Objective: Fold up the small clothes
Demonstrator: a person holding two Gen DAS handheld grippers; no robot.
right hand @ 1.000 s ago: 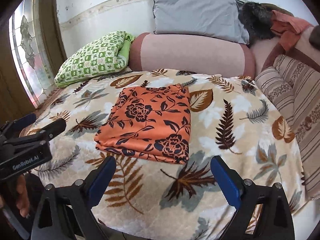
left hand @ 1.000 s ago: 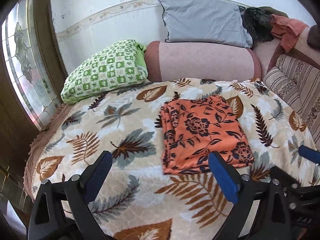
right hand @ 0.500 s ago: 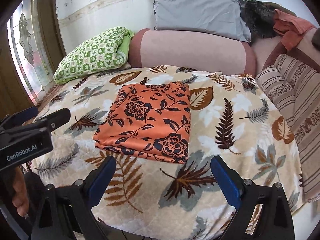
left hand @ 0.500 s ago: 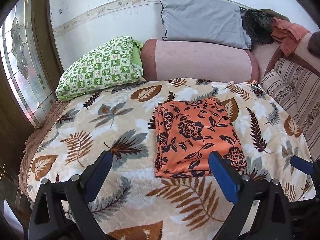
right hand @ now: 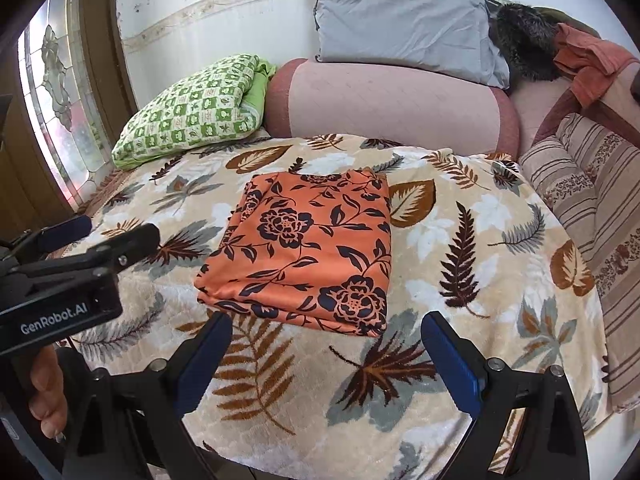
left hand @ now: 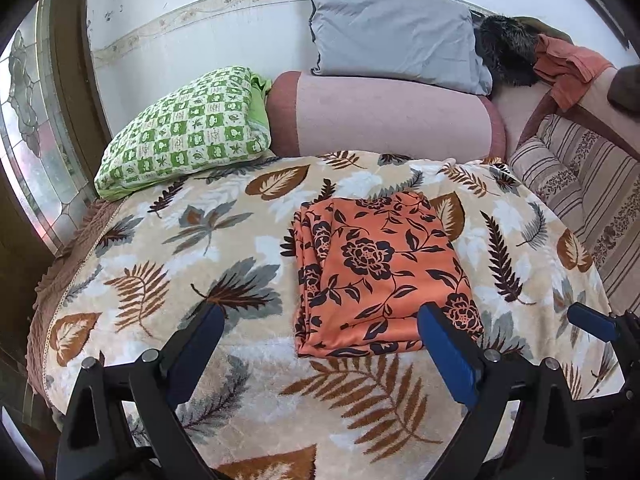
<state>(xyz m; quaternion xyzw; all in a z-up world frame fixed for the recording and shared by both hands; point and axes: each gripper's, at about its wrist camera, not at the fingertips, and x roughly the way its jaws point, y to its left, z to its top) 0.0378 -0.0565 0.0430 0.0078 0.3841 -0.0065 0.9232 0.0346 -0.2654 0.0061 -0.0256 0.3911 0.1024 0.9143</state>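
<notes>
An orange floral cloth (left hand: 376, 272), folded into a flat rectangle with its layered edges stacked along its left side, is seen lying on the leaf-patterned blanket (left hand: 208, 240) of the bed, near the centre of the left wrist frame and just above the middle of the right wrist frame.

The left tongs (left hand: 320, 344) are held wide apart and empty at the bottom of the left wrist frame; their right blue pad overlaps the cloth's lower right corner in the picture, but whether it touches the fabric cannot be told. The right tongs (right hand: 326, 350) are likewise spread apart and empty at the bottom of the right wrist frame, with the cloth's near edge just above the gap between them.

At the left edge of the right wrist frame the body of the left device is seen, labelled "GenRobot.AI", with a hand (right hand: 46, 396) gripping below it.

In the upper part of both frames a green checked pillow (left hand: 184, 132), a pink bolster (left hand: 384, 116) and a grey pillow (left hand: 396, 28) are seen against the wall. A striped cushion (left hand: 588, 188) is seen at the right edge.
</notes>
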